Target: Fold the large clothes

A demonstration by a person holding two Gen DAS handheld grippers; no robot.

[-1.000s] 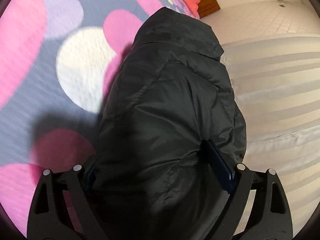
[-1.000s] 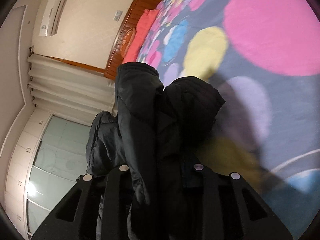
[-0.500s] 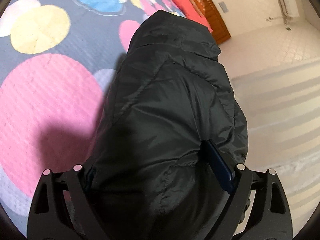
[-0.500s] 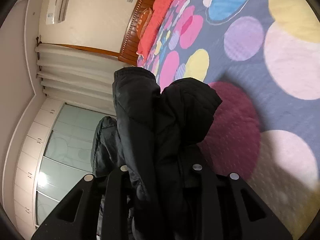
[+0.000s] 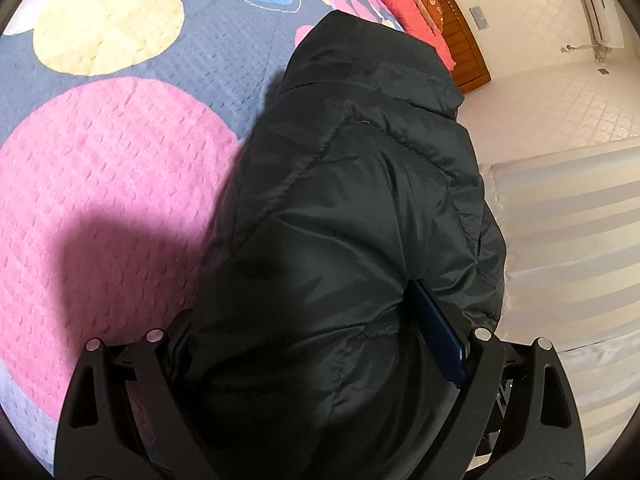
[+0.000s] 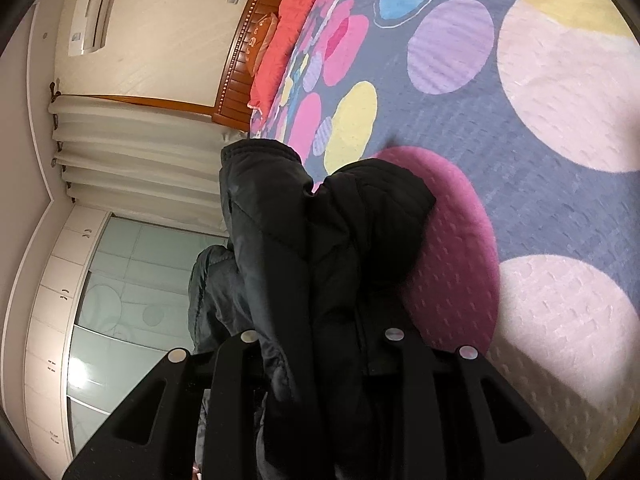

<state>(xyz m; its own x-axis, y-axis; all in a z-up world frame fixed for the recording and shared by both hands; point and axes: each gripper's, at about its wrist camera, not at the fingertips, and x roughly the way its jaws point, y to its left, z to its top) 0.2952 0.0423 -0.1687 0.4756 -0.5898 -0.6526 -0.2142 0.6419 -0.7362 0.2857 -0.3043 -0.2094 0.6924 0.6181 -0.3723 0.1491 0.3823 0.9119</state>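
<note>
A black puffer jacket (image 5: 352, 216) hangs bunched from my left gripper (image 5: 320, 344), which is shut on a thick fold of it; one blue pad (image 5: 438, 336) shows at its right side. The same jacket (image 6: 320, 264) fills the right wrist view, and my right gripper (image 6: 320, 344) is shut on it too, with a sleeve or hem drooping between the fingers. The jacket is held up over the bed's grey quilt with big coloured circles (image 5: 120, 168). The fingertips of both grippers are hidden in fabric.
The quilt (image 6: 560, 160) spreads under both grippers. Red pillows (image 6: 280, 40) and a wooden headboard (image 6: 236, 60) lie at the bed's far end. White curtains (image 6: 132, 152), a mirrored wardrobe (image 6: 120, 300) and a wall air conditioner (image 6: 90, 8) stand beyond the bed's edge.
Both grippers have moved along the bed with the jacket still held: the quilt's circles have shifted under them, and the headboard and pillows show more fully. The grips look unchanged.
</note>
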